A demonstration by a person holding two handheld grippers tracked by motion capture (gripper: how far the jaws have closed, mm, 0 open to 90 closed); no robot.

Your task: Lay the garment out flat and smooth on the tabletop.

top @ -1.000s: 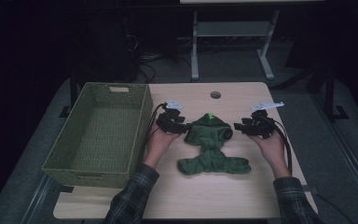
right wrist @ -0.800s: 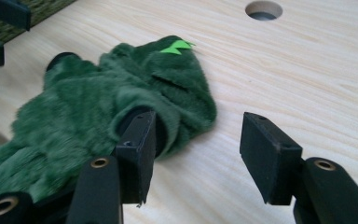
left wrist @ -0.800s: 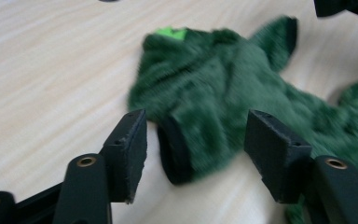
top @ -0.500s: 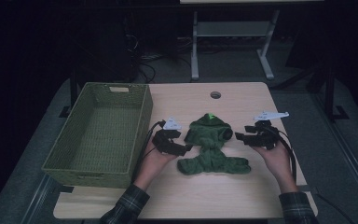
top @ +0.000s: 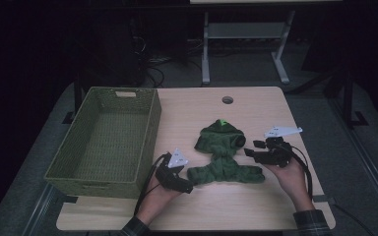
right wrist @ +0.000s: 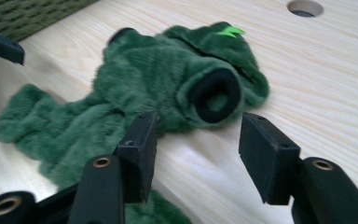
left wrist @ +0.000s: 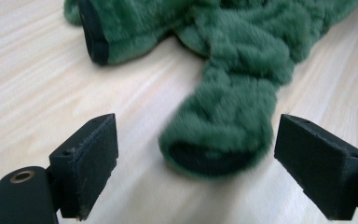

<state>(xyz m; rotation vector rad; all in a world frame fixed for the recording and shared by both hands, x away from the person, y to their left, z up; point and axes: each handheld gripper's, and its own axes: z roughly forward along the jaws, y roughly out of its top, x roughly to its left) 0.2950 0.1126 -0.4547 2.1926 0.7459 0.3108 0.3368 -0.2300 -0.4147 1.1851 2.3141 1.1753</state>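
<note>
A small green fleece garment [top: 224,155] lies flat on the middle of the light wooden table [top: 256,211], its hood end with a bright green tag [top: 222,122] toward the far edge and its lower end spread toward the person; the left gripper [top: 186,187] rests low at the garment's near left corner, its jaws wide apart with a black-lined cuff [left wrist: 214,156] lying between them, untouched; the right gripper [top: 250,150] sits just beside the garment's right side, jaws likewise parted, facing a round black-lined sleeve opening [right wrist: 215,95] without closing on it; a woven green basket [top: 147,142] stands at the table's left, close to the left gripper; a round cable hole [top: 227,100] shows near the far edge; beyond the table the room is dark, with what looks like a metal stand [top: 243,34] and loose cables [top: 157,69] on the floor.
</note>
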